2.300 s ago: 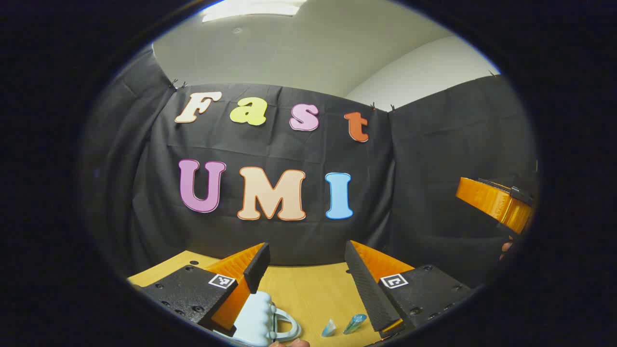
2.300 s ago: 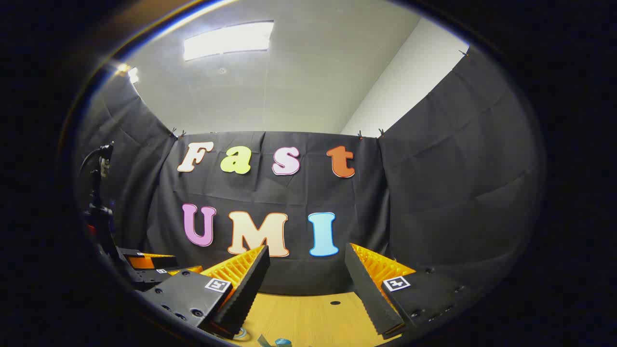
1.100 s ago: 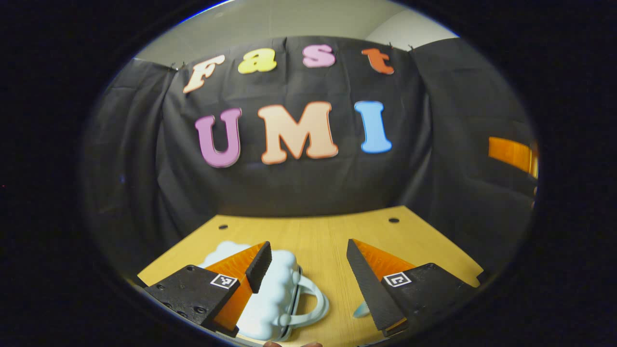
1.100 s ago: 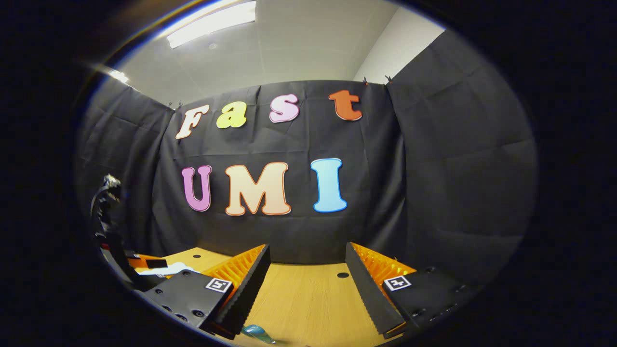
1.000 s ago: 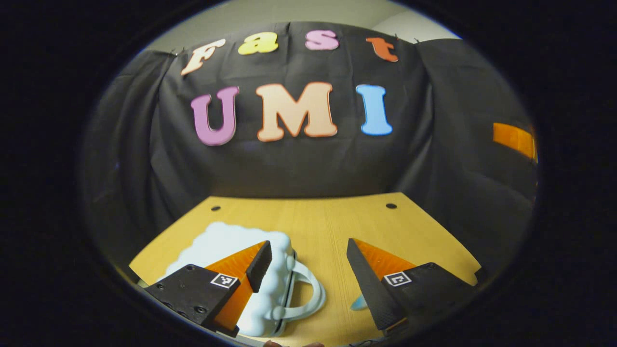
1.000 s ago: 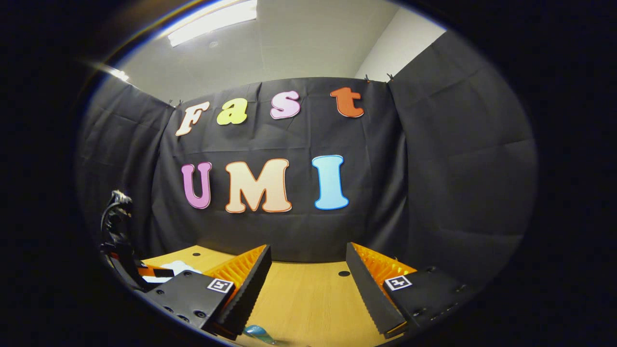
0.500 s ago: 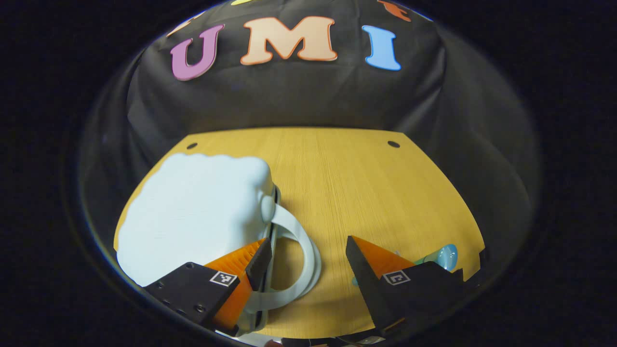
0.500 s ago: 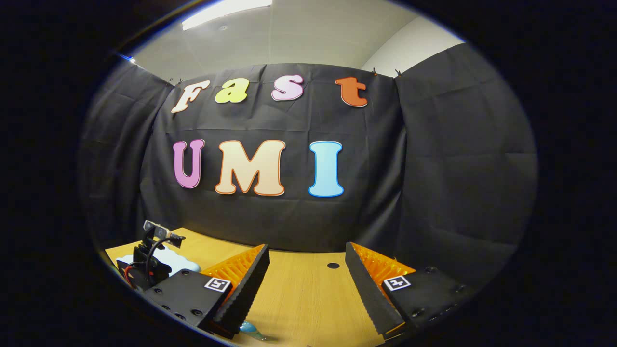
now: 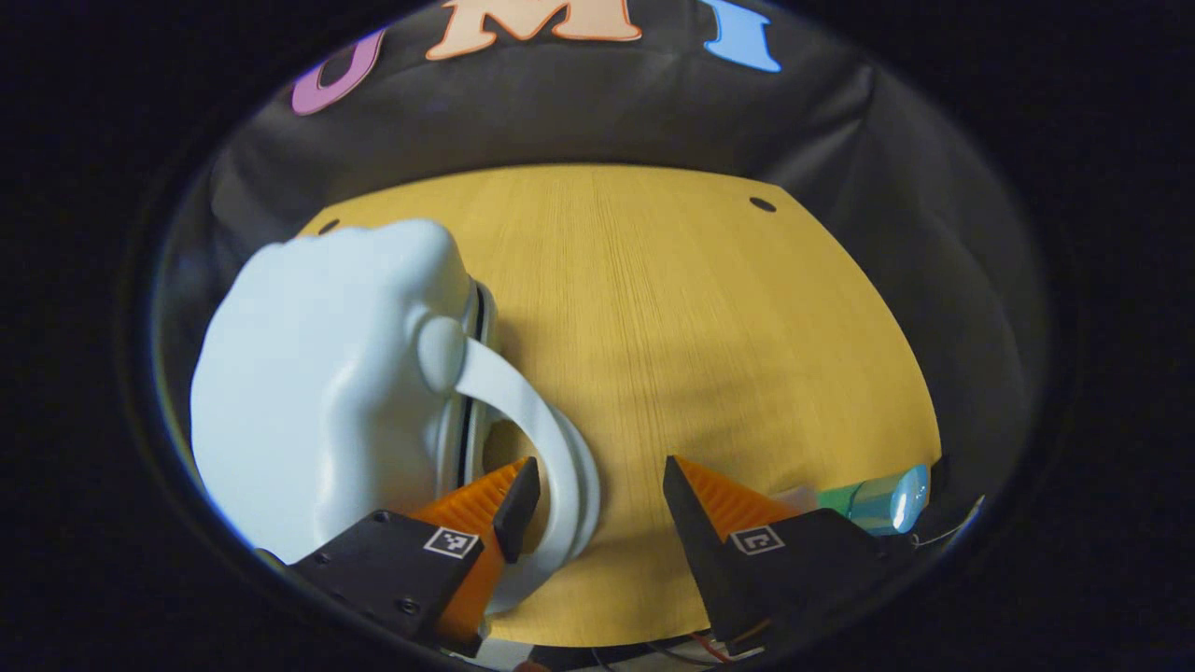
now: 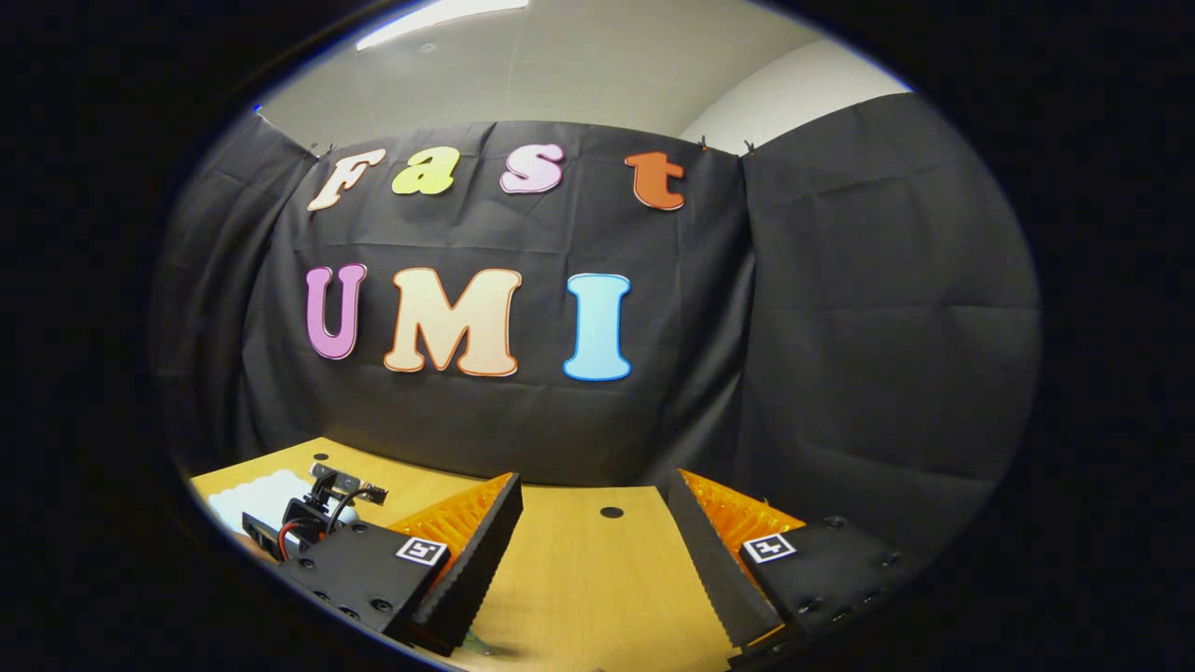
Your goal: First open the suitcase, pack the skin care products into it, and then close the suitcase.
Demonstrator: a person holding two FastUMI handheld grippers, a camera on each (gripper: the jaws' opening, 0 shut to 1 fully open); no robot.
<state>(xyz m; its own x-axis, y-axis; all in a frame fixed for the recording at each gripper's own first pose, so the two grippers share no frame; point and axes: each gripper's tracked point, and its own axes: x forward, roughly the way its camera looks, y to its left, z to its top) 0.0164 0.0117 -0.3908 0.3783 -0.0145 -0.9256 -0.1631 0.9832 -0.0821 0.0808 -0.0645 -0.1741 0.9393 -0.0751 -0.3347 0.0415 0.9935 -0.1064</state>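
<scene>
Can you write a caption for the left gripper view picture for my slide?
Open hand-held gripper reaches down at the handle of a shut pale-blue suitcase on a wooden table.

My left finger (image 9: 516,495) covers part of the suitcase handle (image 9: 551,439); my right finger (image 9: 695,509) hides most of the green tube (image 9: 878,499).

Black cloth wall (image 10: 840,308), wooden table (image 9: 709,317)
</scene>
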